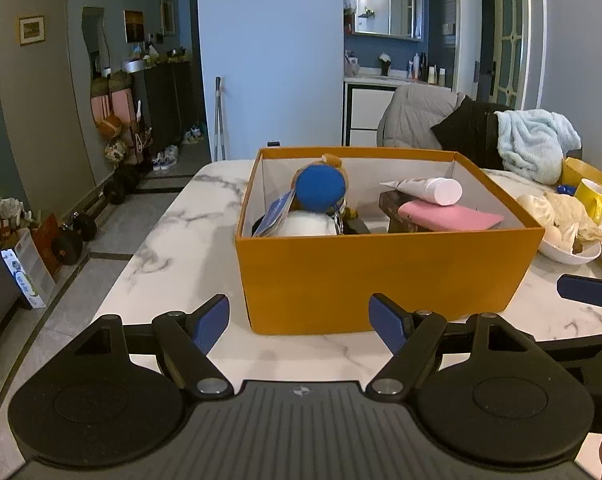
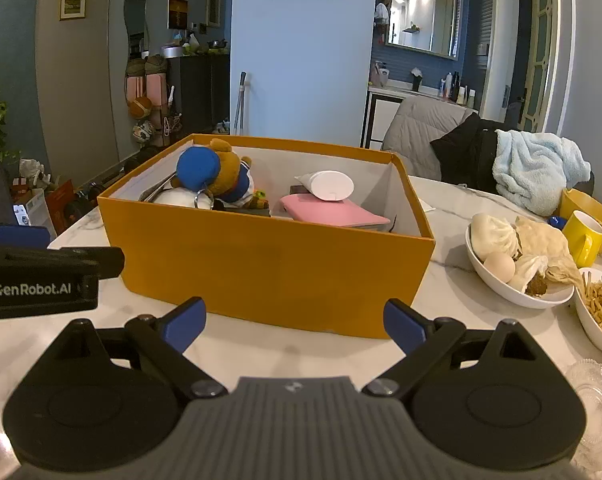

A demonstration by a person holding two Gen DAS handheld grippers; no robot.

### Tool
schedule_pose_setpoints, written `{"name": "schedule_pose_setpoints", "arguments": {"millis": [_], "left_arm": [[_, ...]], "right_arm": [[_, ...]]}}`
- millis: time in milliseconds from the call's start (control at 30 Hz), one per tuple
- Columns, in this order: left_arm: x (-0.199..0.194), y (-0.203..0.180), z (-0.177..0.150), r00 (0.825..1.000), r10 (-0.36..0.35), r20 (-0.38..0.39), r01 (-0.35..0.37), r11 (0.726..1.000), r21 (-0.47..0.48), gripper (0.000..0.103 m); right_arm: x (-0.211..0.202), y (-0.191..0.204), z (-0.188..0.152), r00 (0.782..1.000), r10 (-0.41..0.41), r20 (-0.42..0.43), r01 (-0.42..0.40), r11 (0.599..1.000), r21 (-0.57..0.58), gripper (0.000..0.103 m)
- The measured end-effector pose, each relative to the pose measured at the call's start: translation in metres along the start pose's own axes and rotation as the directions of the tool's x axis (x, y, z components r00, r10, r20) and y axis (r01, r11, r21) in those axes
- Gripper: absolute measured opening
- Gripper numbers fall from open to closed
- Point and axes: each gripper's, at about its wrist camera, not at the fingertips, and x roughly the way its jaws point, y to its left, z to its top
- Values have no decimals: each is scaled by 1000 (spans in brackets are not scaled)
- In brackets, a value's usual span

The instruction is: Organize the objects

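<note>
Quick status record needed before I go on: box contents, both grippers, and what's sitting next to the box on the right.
container: orange box, lid off, on the marble table
box left half: plush bear in blue hat, with a paper tag, resting on a white round item
box right half: white tube lying on a pink case
left gripper: open, empty, in front of the box
right gripper: open, empty, in front of the box
right of box: bowl of buns, yellow mug, dish of fries

Orange box (image 1: 381,276), pink pouch (image 1: 449,216), grey-veined white marble table (image 1: 173,240)
</note>
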Motion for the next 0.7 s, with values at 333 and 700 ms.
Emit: {"name": "schedule_pose_setpoints", "arguments": {"millis": [333, 700], "left_arm": [[2, -1, -1, 1000, 20, 0, -20, 1000, -8, 91], [8, -21, 4, 1000, -16, -11, 16, 1000, 22, 91]], "right_arm": [[3, -1, 2, 1000, -5, -17, 6, 1000, 13, 96], [10, -6, 2, 998, -36, -48, 37, 999, 30, 96]]}}
